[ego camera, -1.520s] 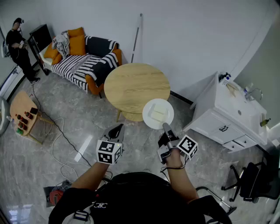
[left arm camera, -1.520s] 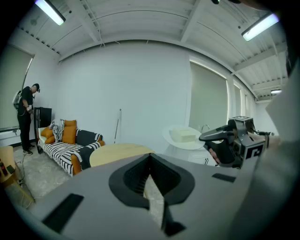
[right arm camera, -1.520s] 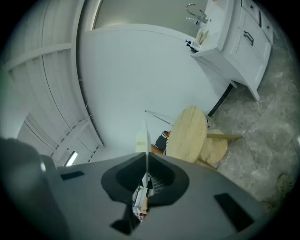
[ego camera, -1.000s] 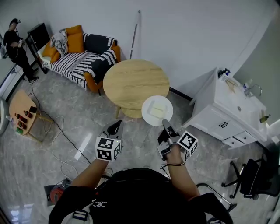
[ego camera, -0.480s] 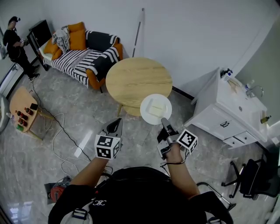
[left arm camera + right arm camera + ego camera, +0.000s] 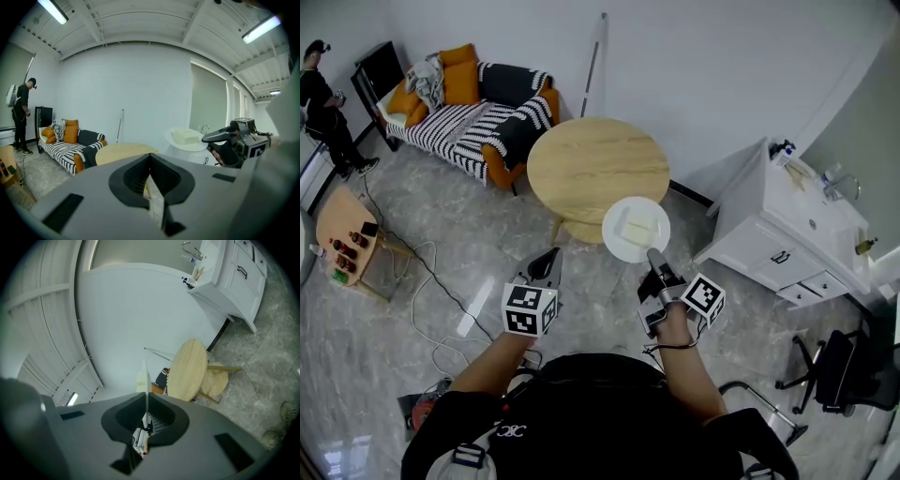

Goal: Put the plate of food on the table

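Observation:
A white plate [image 6: 636, 228] with a pale block of food [image 6: 638, 225] is held level in the air, over the near right edge of the round wooden table [image 6: 595, 169]. My right gripper [image 6: 653, 255] is shut on the plate's near rim. In the right gripper view the plate [image 6: 146, 380] shows edge-on between the jaws of my right gripper [image 6: 146, 416], with the table [image 6: 187, 369] beyond. My left gripper [image 6: 550, 258] hovers shut and empty over the floor, left of the plate. The left gripper view shows my left gripper [image 6: 150, 180], the plate [image 6: 186, 139] and the table [image 6: 123, 153].
A striped sofa [image 6: 478, 122] with orange cushions stands behind the table. A white sink cabinet [image 6: 787, 230] is at the right, with an office chair [image 6: 834, 375] below it. A low side table [image 6: 347, 239], floor cables [image 6: 422, 281] and a standing person [image 6: 323, 103] are at the left.
Both grippers and the plate have drifted a little nearer the table. The grip on the plate is unchanged. The person at the far left has stepped further left.

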Motion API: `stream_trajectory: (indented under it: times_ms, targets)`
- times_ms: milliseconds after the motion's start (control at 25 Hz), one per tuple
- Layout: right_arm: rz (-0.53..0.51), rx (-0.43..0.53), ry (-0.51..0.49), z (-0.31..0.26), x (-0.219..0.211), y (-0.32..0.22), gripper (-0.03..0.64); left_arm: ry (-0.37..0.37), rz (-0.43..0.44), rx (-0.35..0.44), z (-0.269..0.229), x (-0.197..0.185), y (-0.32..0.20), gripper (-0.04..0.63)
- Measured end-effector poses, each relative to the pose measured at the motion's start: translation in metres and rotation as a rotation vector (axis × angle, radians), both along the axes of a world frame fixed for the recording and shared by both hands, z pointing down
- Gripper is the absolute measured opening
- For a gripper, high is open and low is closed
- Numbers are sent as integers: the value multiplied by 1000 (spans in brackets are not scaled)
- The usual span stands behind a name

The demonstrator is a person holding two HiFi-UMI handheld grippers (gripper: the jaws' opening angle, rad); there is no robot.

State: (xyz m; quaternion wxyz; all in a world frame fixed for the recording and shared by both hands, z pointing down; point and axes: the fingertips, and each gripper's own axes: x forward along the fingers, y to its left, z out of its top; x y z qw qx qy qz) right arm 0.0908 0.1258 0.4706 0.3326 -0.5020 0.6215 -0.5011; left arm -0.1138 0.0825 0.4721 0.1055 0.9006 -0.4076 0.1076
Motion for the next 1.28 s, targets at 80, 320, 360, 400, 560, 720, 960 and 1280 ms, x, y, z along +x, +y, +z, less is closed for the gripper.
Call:
stream_trajectory:
  times_ms: [80, 320, 360, 400, 560, 720, 960, 1280]
  targets:
    - [15, 3, -5, 0, -3, 3, 23, -4, 12, 3, 0, -4, 2, 6]
    - [33, 2, -13, 8, -15, 12, 23, -11, 23, 4, 3, -19, 5, 6]
    - [32, -1, -13, 9, -16, 13, 23, -10, 22, 4, 3, -21, 5, 6]
    - [32, -3, -13, 9, -17, 13, 25, -10, 21, 2, 3, -23, 6, 6]
    - [33, 2, -12, 9, -20, 13, 23, -15, 21, -4, 6, -27, 7, 7]
    - [33, 4, -15, 8, -21, 8, 23, -16, 16, -5, 7, -30, 3, 7]
    - [42, 4, -38, 14, -15, -5, 25, -31, 14, -3, 9, -32, -5, 7]
    - [29, 26, -35, 12, -5, -39, 23, -40, -7, 2, 12, -29, -38, 7]
